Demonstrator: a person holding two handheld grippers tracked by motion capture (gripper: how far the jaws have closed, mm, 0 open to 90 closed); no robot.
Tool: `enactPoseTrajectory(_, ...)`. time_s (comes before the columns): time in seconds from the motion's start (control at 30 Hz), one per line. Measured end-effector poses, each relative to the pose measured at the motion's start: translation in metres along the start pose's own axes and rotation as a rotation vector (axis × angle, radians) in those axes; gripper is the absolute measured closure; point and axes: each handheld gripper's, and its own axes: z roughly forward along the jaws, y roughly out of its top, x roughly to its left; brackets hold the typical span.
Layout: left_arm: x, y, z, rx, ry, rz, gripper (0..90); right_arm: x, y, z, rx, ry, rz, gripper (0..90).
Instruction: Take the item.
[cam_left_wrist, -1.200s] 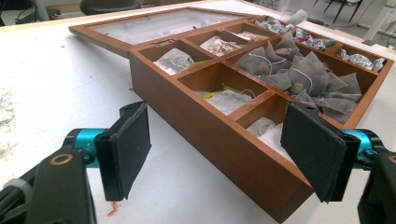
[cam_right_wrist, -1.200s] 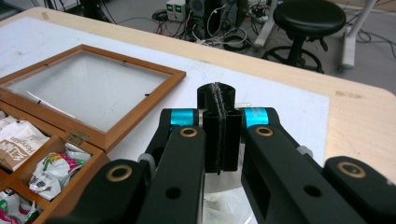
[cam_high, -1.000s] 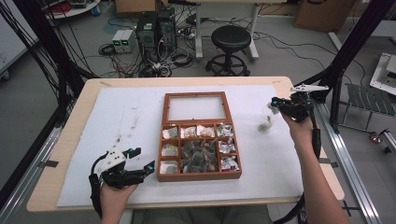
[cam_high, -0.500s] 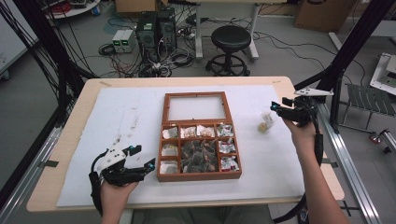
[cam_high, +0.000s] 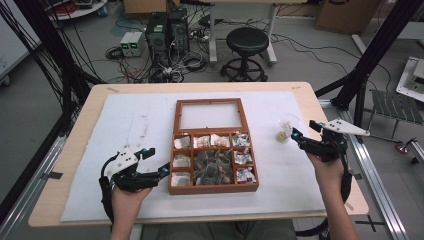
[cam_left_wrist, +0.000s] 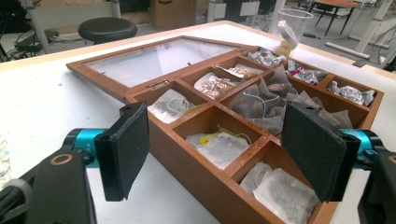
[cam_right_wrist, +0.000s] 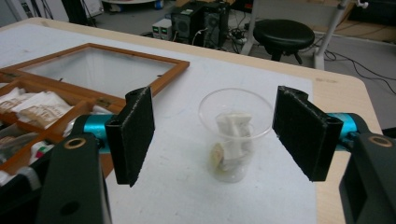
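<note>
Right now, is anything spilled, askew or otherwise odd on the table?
Nothing stands out. The cup stands upright on the mat with a tea bag inside, apart from the box, whose lid lies open flat and whose bags sit in their compartments.

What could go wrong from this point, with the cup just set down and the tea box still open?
The right gripper, whose jaws have just been opening, stands close to the clear plastic cup, which is upright and free between them; a sideways move might tip it, since it looks light. The tea bag sticks up inside it and could spill out. The left gripper sits open at the near corner of the wooden tea box and may nudge it.
</note>
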Motion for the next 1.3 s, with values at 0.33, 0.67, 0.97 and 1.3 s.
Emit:
enactPoseTrajectory(0.33, -0.002, 0.006, -0.003, -0.015, 0.015, 0.0, 23.6, 0.021, -0.025, -0.011, -0.063, 0.01, 0.022, 23.7)
enactPoseTrajectory(0.67, -0.01, 0.004, -0.006, -0.014, 0.031, 0.008, 23.3, 0.024, -0.045, -0.012, -0.093, 0.002, 0.053, 22.1)
enactPoseTrajectory(0.97, -0.009, 0.001, -0.015, -0.015, 0.097, 0.016, 23.3, 0.02, -0.051, -0.009, -0.076, 0.016, 0.058, 21.9)
enactPoseTrajectory(1.3, -0.013, 0.002, -0.012, -0.015, 0.084, 0.023, 23.3, 0.02, -0.05, -0.019, -0.093, 0.017, 0.058, 21.8)
